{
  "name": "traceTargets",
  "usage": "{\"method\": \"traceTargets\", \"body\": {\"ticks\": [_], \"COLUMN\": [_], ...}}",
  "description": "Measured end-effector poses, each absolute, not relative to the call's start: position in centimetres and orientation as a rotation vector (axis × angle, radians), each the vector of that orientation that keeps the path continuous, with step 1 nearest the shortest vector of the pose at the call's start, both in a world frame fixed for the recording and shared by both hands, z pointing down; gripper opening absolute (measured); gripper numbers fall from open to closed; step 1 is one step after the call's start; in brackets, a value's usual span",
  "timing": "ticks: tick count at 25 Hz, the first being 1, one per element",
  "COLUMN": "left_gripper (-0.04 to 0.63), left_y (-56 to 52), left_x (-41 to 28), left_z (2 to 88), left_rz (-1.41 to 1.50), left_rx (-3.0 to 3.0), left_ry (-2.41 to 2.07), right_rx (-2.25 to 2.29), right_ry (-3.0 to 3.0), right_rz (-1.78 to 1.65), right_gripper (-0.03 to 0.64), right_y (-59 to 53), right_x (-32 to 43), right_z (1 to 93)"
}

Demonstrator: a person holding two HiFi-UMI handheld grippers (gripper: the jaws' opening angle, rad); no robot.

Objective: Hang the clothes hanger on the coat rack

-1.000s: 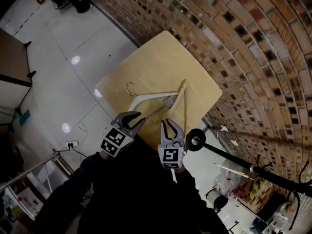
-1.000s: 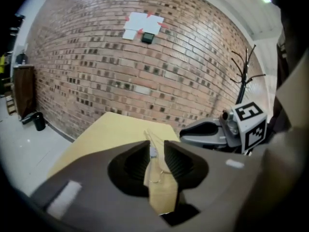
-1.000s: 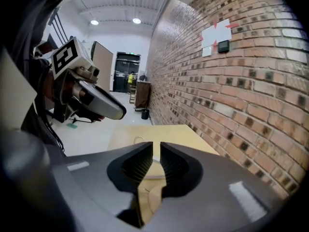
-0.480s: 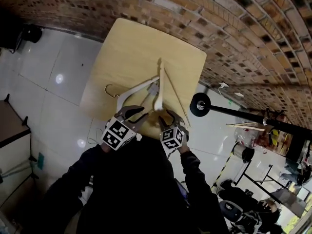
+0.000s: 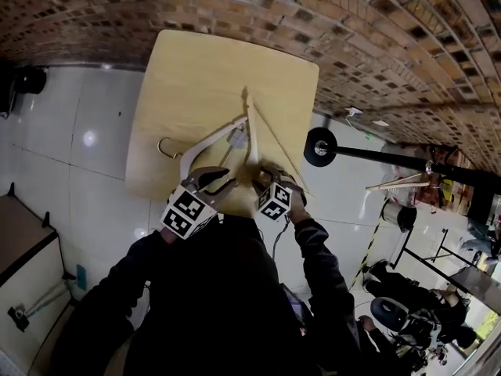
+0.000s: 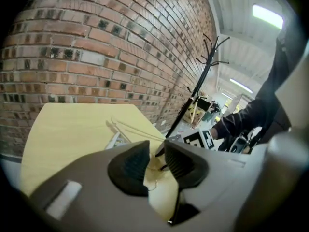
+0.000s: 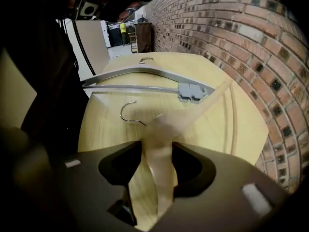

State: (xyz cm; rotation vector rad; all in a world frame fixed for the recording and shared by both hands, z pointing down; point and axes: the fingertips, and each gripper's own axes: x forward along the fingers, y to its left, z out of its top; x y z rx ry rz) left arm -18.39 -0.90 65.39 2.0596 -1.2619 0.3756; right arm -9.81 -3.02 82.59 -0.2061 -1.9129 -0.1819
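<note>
Arm of pale wooden clothes hanger (image 7: 193,111) lies between opening jaws of right gripper (image 7: 158,151), unclamped. Left gripper (image 6: 155,153) stands nearly closed, empty. Earlier, right gripper was closed, short of hanger.

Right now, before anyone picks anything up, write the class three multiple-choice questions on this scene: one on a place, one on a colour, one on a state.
1. What lies between the jaws of the right hand-held gripper?
A. the wooden hanger
B. the grey hanger
C. nothing

2. What colour is the coat rack?
A. white
B. red
C. black

3. The grey hanger is
A. hung on the coat rack
B. lying on the table
C. lifted in the air

Answers:
1 A: the right hand-held gripper's jaws, which are opening, straddle an arm of the wooden hanger.
2 C: the coat rack's pole and round base both show black.
3 B: the grey hanger lies flat on the table, beyond the wooden one.
</note>
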Motion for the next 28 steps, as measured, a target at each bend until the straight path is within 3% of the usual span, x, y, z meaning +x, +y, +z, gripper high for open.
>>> {"method": "traceTargets", "body": {"ticks": [11, 19, 23, 25, 28], "left_gripper": [0.101, 0.114, 0.117, 0.144, 0.283], "left_y": [-1.5, -2.3, -3.3, -3.4, -2.7], "left_x": [-18.9, -20.8, -18.5, -16.2, -12.3], "left_z": [65.4, 62.7, 60.1, 58.4, 56.3], "left_rz": [0.396, 0.293, 0.261, 0.384, 0.708], "left_rx": [2.089, 2.127, 2.380, 2.628, 3.030], "left_ry": [-1.247, -1.368, -1.200, -1.076, -0.836], "right_rx": [-0.209, -0.161, -0.343, -0.503, -0.698], "right_ry": [-1.953, -2.258, -2.364, -2.372, -2.308], "right_rz": [0.013, 0.553, 0.917, 1.052, 1.084], "right_gripper": [0.192, 0.192, 0.192, 0.193, 0.193], "right_y": [-3.0, -4.3, -4.1, -3.3, -1.6], "right_x": [-10.1, -10.5, -9.4, -8.6, -6.5], "right_z": [80.0, 68.9, 62.2, 58.7, 55.5]}}
